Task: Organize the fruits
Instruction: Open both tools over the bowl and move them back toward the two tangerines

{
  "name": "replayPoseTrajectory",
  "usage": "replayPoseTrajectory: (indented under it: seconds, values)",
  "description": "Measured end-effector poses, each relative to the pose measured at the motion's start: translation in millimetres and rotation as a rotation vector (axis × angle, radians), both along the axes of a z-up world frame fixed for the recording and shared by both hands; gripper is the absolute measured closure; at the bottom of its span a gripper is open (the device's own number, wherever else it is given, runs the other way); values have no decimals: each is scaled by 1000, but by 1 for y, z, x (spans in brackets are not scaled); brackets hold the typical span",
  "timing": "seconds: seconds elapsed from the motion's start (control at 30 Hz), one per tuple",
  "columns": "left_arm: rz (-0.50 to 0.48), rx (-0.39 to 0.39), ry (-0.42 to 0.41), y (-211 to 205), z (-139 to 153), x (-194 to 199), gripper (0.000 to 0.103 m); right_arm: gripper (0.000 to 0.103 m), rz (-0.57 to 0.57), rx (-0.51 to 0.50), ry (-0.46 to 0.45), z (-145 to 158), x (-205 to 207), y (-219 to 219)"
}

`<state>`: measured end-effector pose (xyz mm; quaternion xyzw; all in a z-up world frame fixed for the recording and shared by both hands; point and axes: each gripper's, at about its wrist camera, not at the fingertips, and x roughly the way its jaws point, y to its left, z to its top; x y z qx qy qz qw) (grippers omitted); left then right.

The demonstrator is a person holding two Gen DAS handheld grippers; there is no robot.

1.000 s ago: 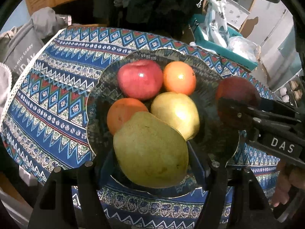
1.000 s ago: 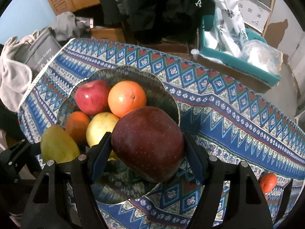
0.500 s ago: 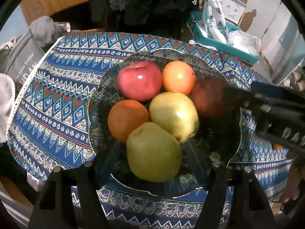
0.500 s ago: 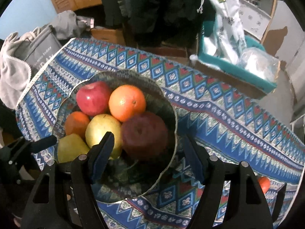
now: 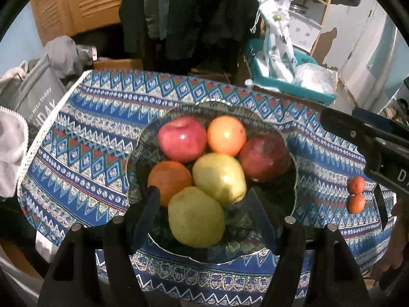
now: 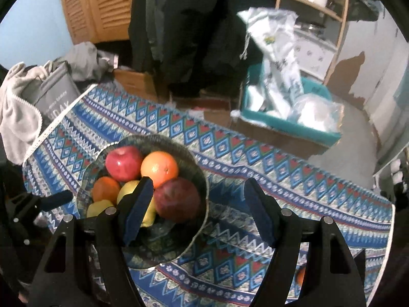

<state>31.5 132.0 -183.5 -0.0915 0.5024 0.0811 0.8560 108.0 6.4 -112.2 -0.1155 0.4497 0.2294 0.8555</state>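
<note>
Bowl [image 5: 294,179]: scalloped glass rim, mid-desk [image 5: 89,138]; six round, smooth fruits inside.
Left gripper [image 5: 204,204]: fingers apart, empty.
Right gripper [image 6: 198,204]: fingers apart, empty.
Room: bare patterned cloth right of bowl.

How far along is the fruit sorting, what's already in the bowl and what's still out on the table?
Mostly done. Six fruits sit in the bowl: two apples, two oranges and two pears, including the dark red apple and the front pear. Nothing is in hand: the left gripper and right gripper are both open and empty. Left to do: two small orange fruits lie on the tablecloth.
</note>
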Motion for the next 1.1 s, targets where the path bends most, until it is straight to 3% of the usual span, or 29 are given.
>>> replayPoseTrajectory:
  seconds: [0.6, 1.1]
  values:
    - [-75, 57, -176, -41, 68, -3, 26, 28, -130, 76, -124, 61, -17, -63]
    - [-144, 44, -272, -78, 103, -10, 17, 28, -210, 100, -219, 99, -41, -116]
